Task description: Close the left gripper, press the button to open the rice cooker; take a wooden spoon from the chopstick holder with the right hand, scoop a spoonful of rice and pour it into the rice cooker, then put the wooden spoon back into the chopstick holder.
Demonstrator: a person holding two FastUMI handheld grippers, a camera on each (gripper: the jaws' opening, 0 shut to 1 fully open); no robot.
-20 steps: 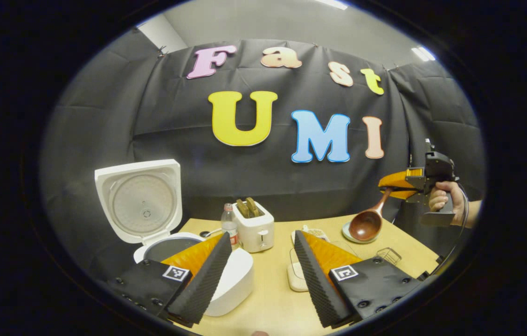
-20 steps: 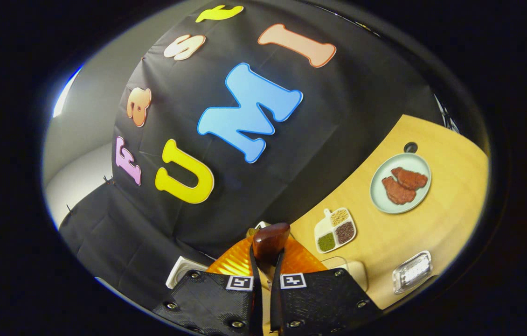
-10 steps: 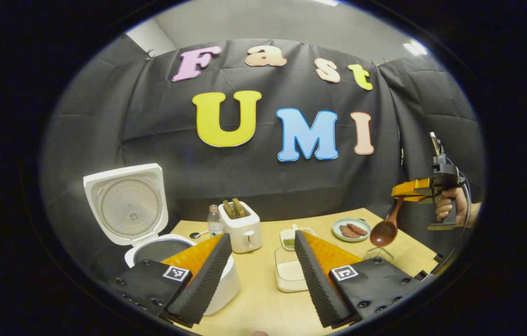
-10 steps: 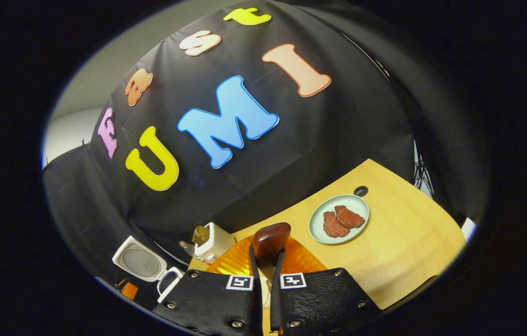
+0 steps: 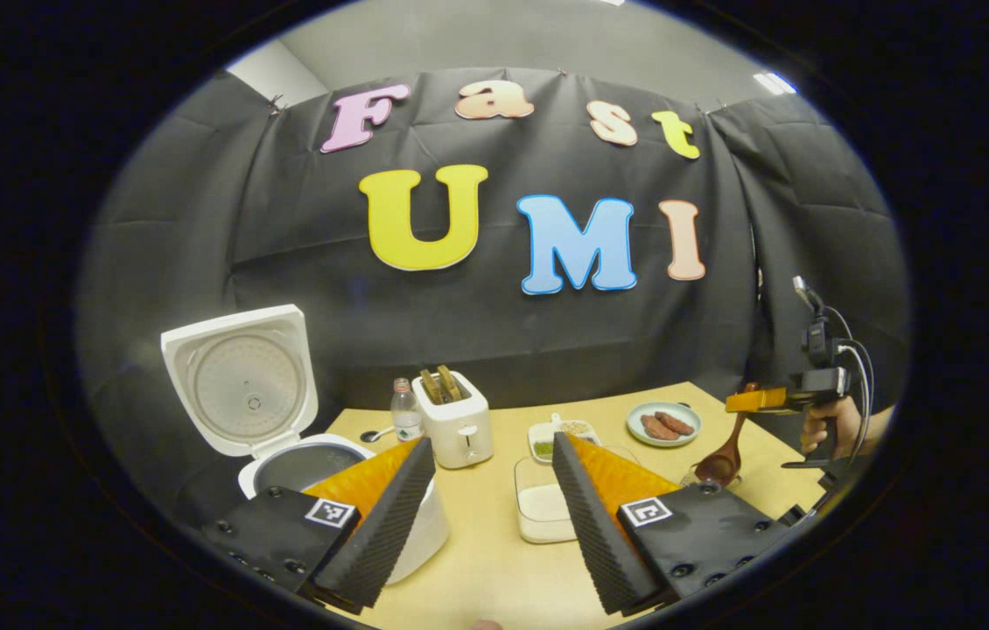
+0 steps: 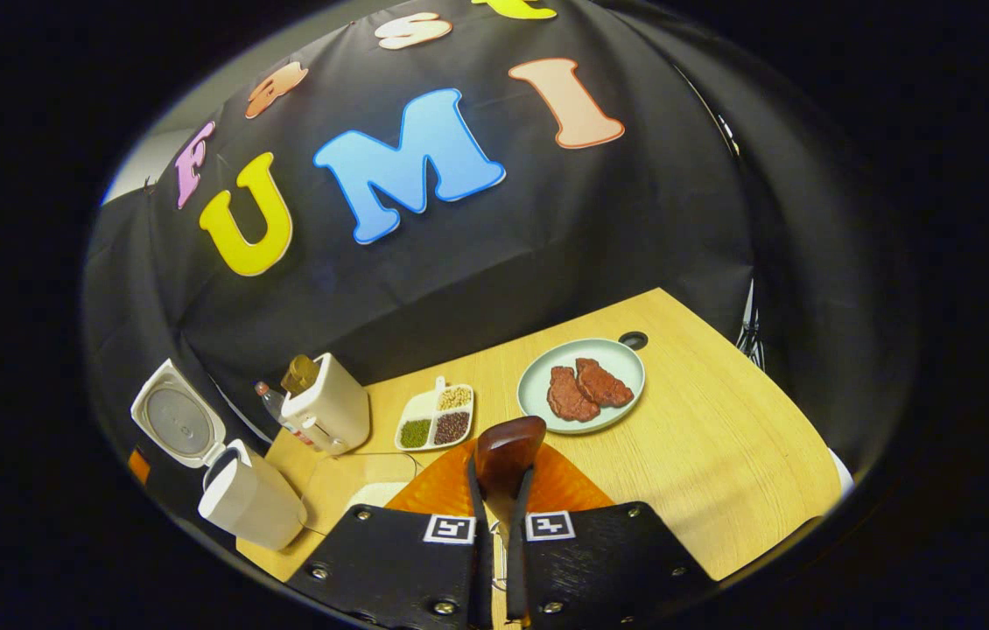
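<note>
Black gripper bodies, orange ribbed-foam fingers, square markers, screws

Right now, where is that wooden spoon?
The wooden spoon hangs bowl-down from the right gripper, at the table's right edge in the left gripper view, near the plate of meat.

— How does the rice cooker stand?

— It is white, at the left end of the table, with its lid fully open and upright; the dark inner pot shows.

— And the wooden spoon?

— Dark reddish-brown. It hangs bowl-down at the right edge of the table, over the wire chopstick holder; perhaps the bowl is already inside, but it is too small to tell.

— The rice?

— White, in a clear container at the middle of the table.
</note>
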